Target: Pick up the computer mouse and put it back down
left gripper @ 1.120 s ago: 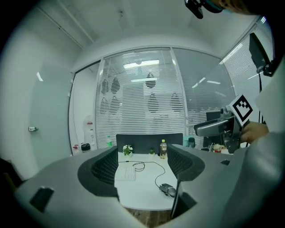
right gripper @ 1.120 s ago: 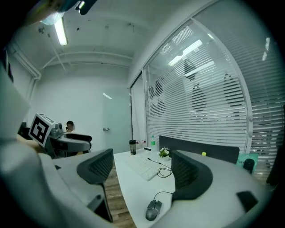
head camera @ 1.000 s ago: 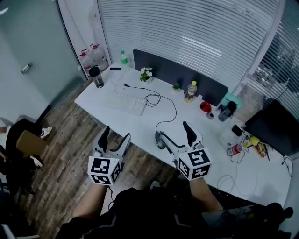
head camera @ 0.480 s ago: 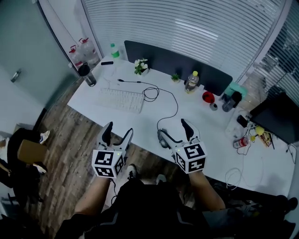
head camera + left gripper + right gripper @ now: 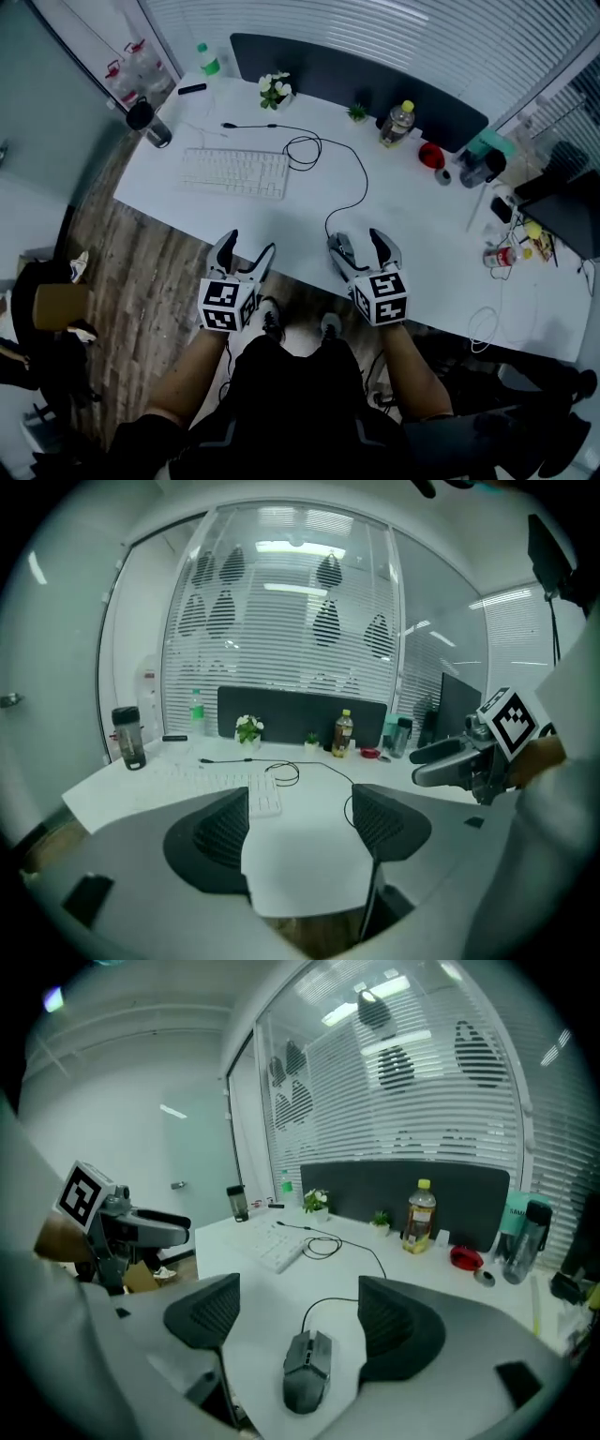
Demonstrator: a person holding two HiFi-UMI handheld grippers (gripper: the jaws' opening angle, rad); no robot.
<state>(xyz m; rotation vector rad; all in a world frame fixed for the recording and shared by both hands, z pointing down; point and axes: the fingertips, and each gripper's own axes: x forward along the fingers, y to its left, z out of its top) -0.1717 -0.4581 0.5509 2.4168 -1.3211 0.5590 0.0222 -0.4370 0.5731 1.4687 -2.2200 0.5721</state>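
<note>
White desk point(image 5: 422, 220): mouse point(image 5: 306, 1370) flat, nose pointing away from right tool point(image 5: 358, 246).

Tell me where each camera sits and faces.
Head view: on the person's head, looking steeply down at the white desk; both forearms, left gripper and right gripper show.
Left gripper view: on the left gripper, looking along its open, empty jaws across the desk; the right gripper shows at right.
Right gripper view: on the right gripper, looking along its open jaws at the computer mouse lying between them; the left gripper shows at left.
Shared: both gripper views show the yellow-capped bottle.
</note>
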